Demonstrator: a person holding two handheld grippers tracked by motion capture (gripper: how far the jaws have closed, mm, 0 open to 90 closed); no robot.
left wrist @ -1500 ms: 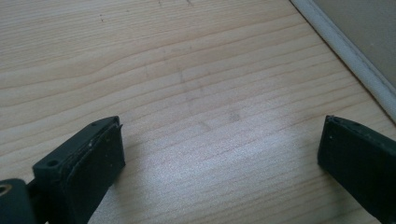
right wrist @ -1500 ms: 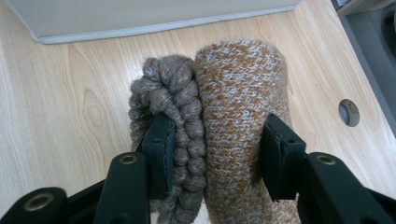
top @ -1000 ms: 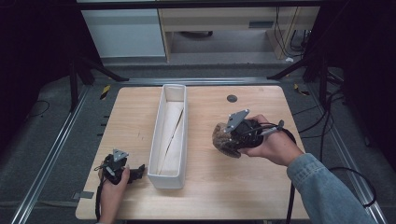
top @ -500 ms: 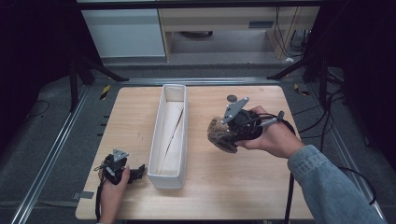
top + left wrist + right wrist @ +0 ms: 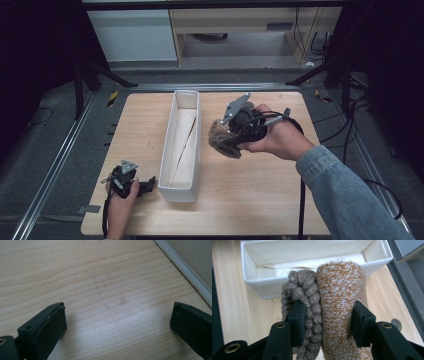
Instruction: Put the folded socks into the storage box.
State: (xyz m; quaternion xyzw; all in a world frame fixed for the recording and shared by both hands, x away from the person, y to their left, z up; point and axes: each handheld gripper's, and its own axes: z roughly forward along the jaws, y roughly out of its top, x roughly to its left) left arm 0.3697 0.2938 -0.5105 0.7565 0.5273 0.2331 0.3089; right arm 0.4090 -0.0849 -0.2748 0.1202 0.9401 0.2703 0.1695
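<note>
1. The right gripper (image 5: 227,137) hangs above the tabletop (image 5: 250,200), just to the right of the long white bin (image 5: 181,187), held in the person's right hand (image 5: 280,140).
2. Its fingers (image 5: 298,325) are clamped on a rolled knit bundle (image 5: 329,302): one finger presses the grey-brown chunky knit on one side, the other presses the orange-and-white speckled knit on the other side.
3. The two knit pieces sit side by side, touching, squeezed between the pads and sticking out past them toward the bin.
4. From above, the bundle (image 5: 222,140) shows as a brownish lump at the front of the gripper, close to the bin's right wall but not over its opening.
5. The bin stands lengthways down the middle of the tabletop, with a pale liner lying creased along its floor.
6. The left gripper (image 5: 145,185) rests low near the front left corner of the tabletop, held in the left hand (image 5: 120,200), pointing toward the near end of the bin.
7. Its fingers (image 5: 47,327) stand wide apart with bare wood grain between them, holding nothing; the bin's white edge (image 5: 185,272) runs across the upper right corner of that view.
8. A small dark round object (image 5: 396,324) lies on the wood, to the right of the bundle in the right gripper view.
</note>
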